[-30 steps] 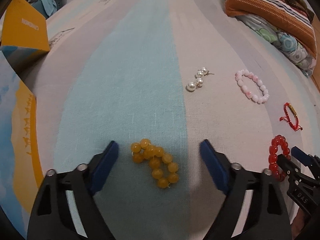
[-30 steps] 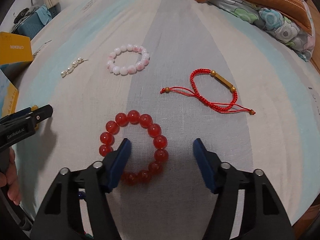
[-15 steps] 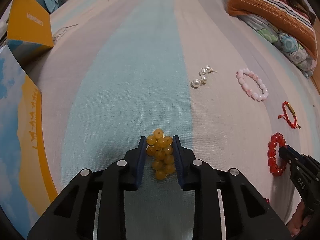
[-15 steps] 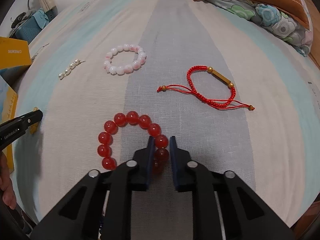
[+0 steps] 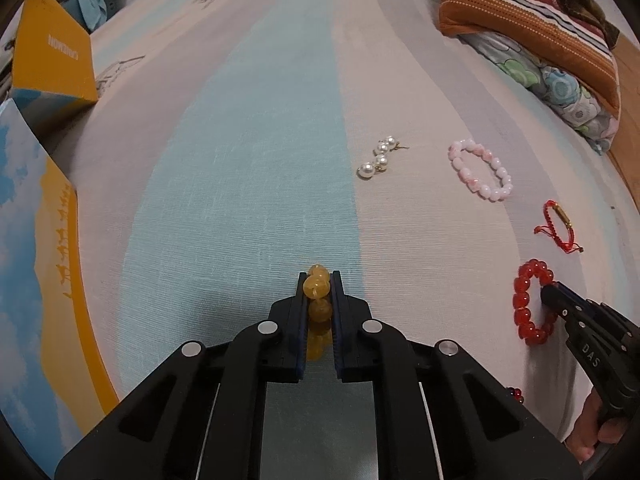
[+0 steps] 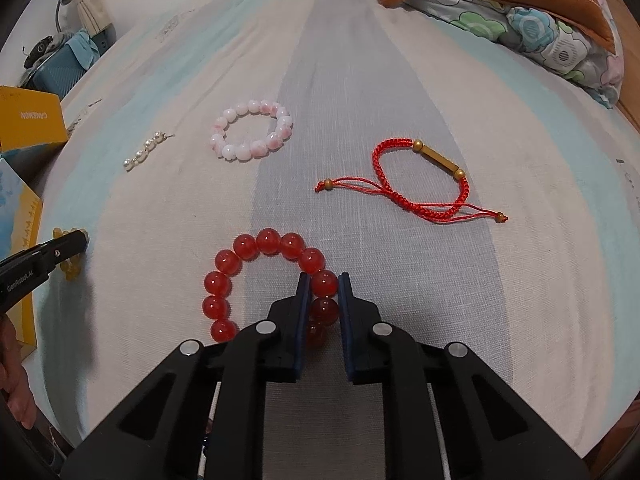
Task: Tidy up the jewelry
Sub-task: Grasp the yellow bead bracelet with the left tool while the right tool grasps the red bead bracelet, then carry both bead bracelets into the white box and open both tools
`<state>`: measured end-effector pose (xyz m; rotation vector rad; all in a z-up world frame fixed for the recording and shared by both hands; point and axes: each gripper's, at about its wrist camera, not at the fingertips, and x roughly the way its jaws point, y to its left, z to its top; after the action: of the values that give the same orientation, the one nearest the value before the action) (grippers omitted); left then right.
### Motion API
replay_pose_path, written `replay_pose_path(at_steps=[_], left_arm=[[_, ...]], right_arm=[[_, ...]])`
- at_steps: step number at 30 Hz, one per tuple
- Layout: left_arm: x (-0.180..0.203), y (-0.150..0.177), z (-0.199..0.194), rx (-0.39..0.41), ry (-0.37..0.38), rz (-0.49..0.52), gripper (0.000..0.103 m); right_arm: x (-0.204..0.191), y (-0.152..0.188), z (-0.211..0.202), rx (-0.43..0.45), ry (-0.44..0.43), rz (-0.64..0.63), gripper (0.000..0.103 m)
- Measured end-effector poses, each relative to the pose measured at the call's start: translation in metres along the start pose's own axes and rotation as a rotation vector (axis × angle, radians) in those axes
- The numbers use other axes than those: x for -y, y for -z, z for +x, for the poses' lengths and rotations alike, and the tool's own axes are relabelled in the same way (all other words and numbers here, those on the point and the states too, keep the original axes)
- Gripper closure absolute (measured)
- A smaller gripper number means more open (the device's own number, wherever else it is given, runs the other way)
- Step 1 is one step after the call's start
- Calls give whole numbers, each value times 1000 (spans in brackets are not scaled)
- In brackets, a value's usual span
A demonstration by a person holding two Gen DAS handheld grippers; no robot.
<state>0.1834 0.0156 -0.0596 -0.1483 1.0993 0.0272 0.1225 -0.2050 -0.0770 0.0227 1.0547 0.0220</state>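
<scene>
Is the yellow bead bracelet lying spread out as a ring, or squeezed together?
Squeezed together: the left claw is shut on the yellow bead bracelet, its beads bunched between the pads.

Right gripper (image 6: 323, 286) jaws clamped on red bead bracelet (image 6: 269, 280).

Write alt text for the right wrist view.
The right gripper is shut on one side of a red bead bracelet lying on a striped bedsheet. Beyond it lie a pink bead bracelet, a red cord bracelet and pearl earrings.
</scene>
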Motion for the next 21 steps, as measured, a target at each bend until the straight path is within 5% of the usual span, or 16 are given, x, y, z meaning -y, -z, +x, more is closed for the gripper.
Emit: replay_pose_path(at_steps=[21], left_arm=[[10, 1, -29, 43, -7, 33, 94]], right_arm=[[1, -8, -34, 82, -68, 7, 90]])
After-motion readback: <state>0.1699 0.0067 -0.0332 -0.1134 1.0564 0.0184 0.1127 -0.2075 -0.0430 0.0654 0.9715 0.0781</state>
